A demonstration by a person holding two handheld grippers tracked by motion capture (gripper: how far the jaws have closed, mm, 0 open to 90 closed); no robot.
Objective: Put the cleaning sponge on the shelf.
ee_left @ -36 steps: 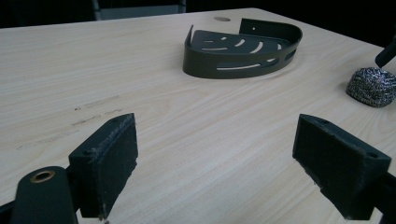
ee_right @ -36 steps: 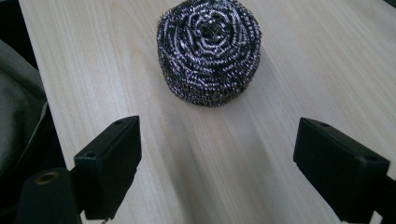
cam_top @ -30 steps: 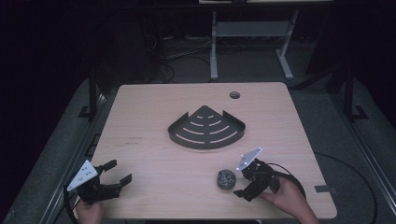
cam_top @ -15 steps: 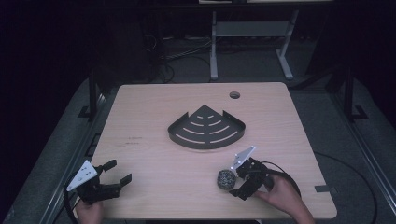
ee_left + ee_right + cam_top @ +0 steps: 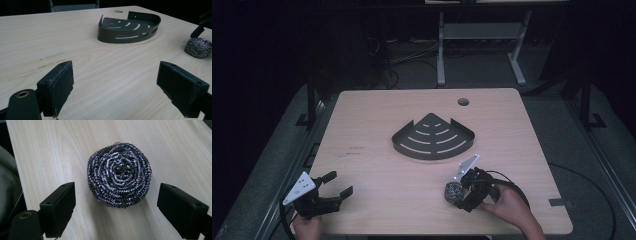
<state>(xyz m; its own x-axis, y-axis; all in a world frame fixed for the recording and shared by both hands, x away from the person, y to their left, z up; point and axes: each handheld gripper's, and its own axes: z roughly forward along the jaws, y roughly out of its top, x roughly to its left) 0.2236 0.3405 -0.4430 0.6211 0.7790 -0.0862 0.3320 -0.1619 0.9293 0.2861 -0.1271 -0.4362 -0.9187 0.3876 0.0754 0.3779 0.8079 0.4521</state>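
**Scourer lined up, grasp not yet made**

The steel scourer lies on the counter near its front edge, with the right hand-held gripper just beside it, jaws spread wide and nothing between them yet. The scourer sits ahead of the pads rather than between them, so closing now would likely nip only its near rim; the springy coil could squash, slip out or skid toward the counter's edge. Coming down too steeply could press the pads into the wood.

The left hand-held gripper rests open at the front left corner, well apart from the dark corner rack.

Compared with a second ago, the right hand-held gripper has closed in on the scourer; the left one, scourer and rack have not moved.
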